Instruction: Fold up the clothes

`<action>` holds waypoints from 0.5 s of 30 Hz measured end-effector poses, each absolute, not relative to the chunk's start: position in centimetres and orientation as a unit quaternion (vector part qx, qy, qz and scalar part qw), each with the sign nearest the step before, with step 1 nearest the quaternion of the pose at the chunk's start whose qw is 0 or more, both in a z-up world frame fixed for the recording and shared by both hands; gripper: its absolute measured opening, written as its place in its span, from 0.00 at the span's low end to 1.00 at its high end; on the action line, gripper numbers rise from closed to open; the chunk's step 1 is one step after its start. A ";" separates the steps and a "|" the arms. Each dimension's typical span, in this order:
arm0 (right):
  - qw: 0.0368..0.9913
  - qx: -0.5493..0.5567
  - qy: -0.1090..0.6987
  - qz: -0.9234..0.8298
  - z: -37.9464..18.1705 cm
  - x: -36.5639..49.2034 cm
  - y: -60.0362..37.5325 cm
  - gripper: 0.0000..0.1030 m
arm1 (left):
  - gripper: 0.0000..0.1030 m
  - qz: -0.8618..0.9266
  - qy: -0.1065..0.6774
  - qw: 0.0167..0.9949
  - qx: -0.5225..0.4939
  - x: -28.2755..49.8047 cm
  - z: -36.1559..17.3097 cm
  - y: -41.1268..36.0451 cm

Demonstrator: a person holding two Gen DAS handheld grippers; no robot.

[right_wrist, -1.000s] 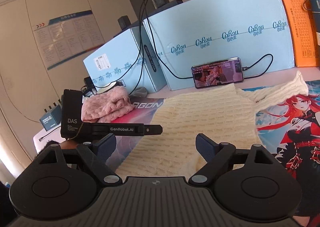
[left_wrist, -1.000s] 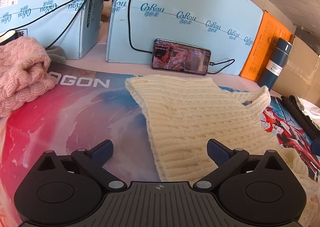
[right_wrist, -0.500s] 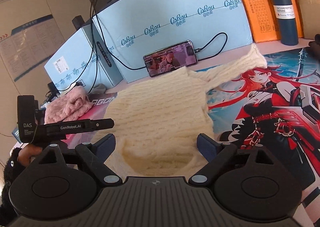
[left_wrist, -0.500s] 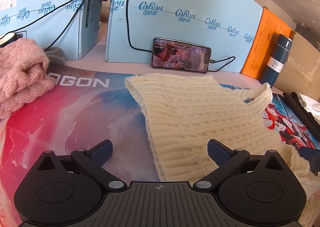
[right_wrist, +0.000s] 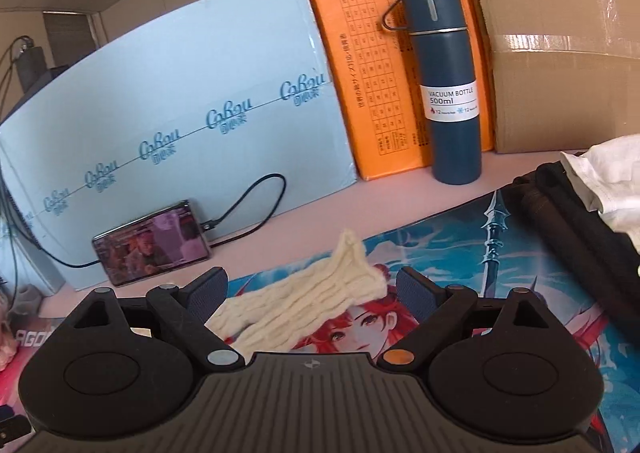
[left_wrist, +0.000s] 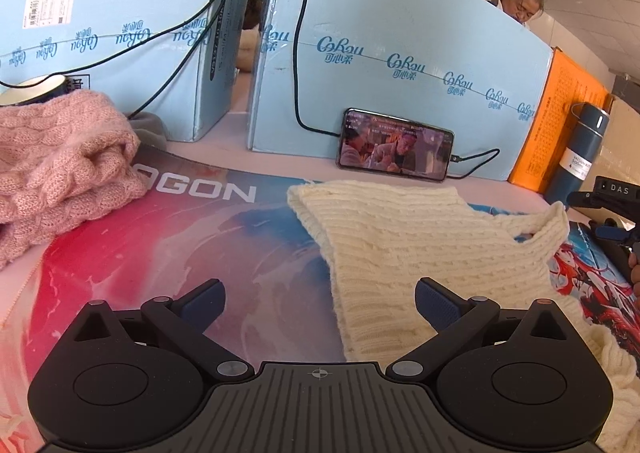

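Observation:
A cream knit sweater [left_wrist: 420, 253] lies flat on the printed desk mat [left_wrist: 160, 253], one sleeve stretched out to the right. My left gripper [left_wrist: 320, 299] hovers open over the sweater's left edge, with nothing between its fingers. In the right wrist view the sleeve's end [right_wrist: 320, 293] lies on the mat between the wide-apart fingers of my right gripper [right_wrist: 312, 289]; the pads do not press on it. A folded pink knit sweater [left_wrist: 60, 165] sits at the mat's left.
Light blue boxes [left_wrist: 400, 53] stand along the back with a phone [left_wrist: 394, 145] leaning on one, its cable plugged in. A dark blue vacuum bottle [right_wrist: 448, 85], an orange box [right_wrist: 360, 53] and a cardboard box [right_wrist: 560, 53] stand back right. Black and white clothes [right_wrist: 580, 213] lie right. A person stands behind the boxes.
My right gripper has swung right, from over the sweater's body to the end of its sleeve, and now shows at the left view's right edge. The left gripper has stayed put.

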State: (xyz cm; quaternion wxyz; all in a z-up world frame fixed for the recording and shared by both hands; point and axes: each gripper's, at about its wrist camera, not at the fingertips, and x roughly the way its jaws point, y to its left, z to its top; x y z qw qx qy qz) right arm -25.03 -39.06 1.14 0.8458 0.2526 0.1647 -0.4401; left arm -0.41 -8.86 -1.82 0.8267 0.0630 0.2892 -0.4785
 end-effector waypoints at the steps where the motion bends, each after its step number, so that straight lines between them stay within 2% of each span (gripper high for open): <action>1: 0.833 0.265 0.167 -0.456 0.5 -24.9 -40.2 0.88 | 0.99 -0.475 0.280 0.831 0.067 -0.6 -1.8 -8.9; 5: 0.793 0.323 0.183 -0.484 -2.0 -24.5 -43.3 0.88 | 0.99 -0.485 0.278 0.825 0.076 -0.8 -1.8 -9.1; 6: 0.790 0.325 0.182 -0.487 -2.5 -24.4 -43.5 0.84 | 0.99 -0.484 0.279 0.826 0.076 -0.8 -1.8 -9.1; 7: 0.794 0.314 0.175 -0.491 -2.6 -24.3 -43.2 0.74 | 0.99 -0.483 0.279 0.826 0.076 -0.8 -1.8 -9.0; 8: 0.801 0.305 0.174 -0.484 -2.5 -24.1 -43.0 0.36 | 0.99 -0.483 0.279 0.827 0.074 -0.7 -1.8 -9.0; 9: 0.808 0.310 0.180 -0.468 -2.4 -23.9 -42.9 0.21 | 0.99 -0.484 0.280 0.826 0.072 -0.7 -1.8 -9.0; 11: 0.821 0.330 0.160 -0.438 -1.5 -23.7 -42.3 0.17 | 0.99 -0.487 0.280 0.824 0.068 -0.6 -1.7 -8.9; 15: 0.861 0.320 0.112 -0.378 2.0 -22.5 -39.0 0.17 | 0.99 -0.491 0.281 0.822 0.063 -0.6 -1.7 -8.8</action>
